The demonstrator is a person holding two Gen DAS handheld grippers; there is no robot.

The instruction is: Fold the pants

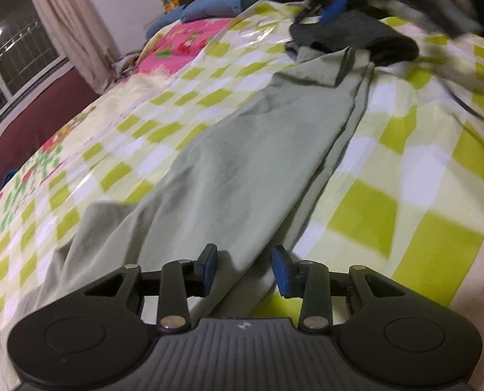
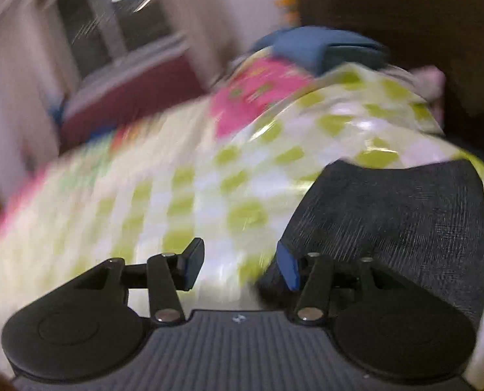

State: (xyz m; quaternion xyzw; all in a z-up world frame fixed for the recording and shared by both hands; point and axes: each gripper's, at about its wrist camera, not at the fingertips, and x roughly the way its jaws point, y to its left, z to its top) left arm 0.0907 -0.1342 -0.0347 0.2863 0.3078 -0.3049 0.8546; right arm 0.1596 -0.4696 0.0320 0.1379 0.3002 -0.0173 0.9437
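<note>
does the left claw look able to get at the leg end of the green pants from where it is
Probably yes. The left claw is open and hovers right over the near end of the green pants, which lie flat on the checked bedspread. Nothing lies between the fingers and the fabric.

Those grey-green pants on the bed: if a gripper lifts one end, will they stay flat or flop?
The pants would probably flop: the thin cloth already creases and folds over itself. They look light. The open left gripper would likely need a bunched edge, since the cloth lies flat against the checked bedspread.
</note>
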